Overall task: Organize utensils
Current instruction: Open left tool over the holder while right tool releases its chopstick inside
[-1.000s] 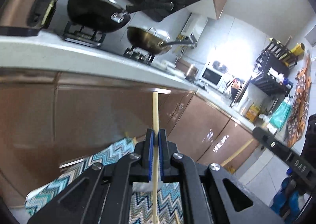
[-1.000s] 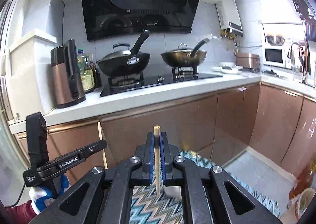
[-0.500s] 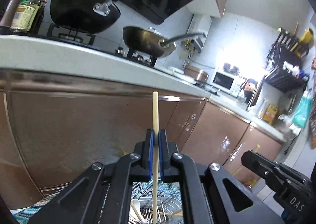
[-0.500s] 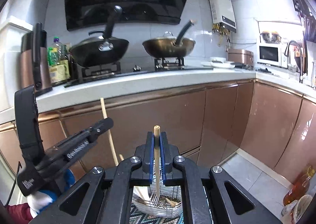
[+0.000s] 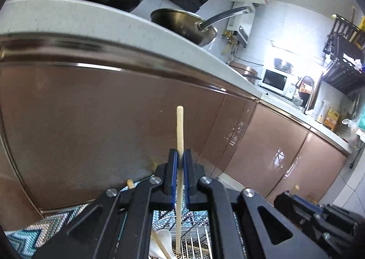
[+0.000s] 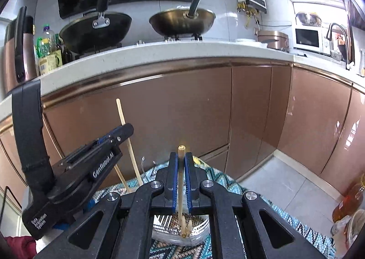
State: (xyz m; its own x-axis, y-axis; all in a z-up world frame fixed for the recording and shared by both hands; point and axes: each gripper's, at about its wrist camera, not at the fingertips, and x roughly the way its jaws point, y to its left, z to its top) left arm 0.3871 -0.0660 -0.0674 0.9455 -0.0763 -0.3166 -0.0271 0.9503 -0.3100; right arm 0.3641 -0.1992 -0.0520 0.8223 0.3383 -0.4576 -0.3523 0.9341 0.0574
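My left gripper [image 5: 180, 156] has a pale wooden chopstick [image 5: 179, 126] upright between its blue pads. Its jaws are opening slightly, and the pads still touch the stick. The stick's lower end reaches down into a metal wire utensil holder [image 5: 198, 233], beside a white spoon [image 5: 160, 237]. My right gripper [image 6: 180, 160] is shut on a second chopstick [image 6: 180, 190], whose tip stands in the perforated holder [image 6: 198, 230] among other sticks. The right wrist view shows the left gripper [image 6: 124, 130] and its chopstick [image 6: 121, 112] at left. The right gripper [image 5: 314, 208] also appears low right in the left wrist view.
The holder stands on a zigzag-patterned cloth [image 6: 220, 176]. Just behind rise brown cabinet fronts [image 6: 182, 103] under a white countertop [image 6: 159, 53] with two woks [image 6: 98, 28]. An amber bottle [image 6: 349, 199] stands at the right, beside grey floor tiles [image 6: 292, 188].
Both grippers have sunk and moved towards the cabinets with their chopsticks. The holder has come into view below them and the stick tips now reach into it.
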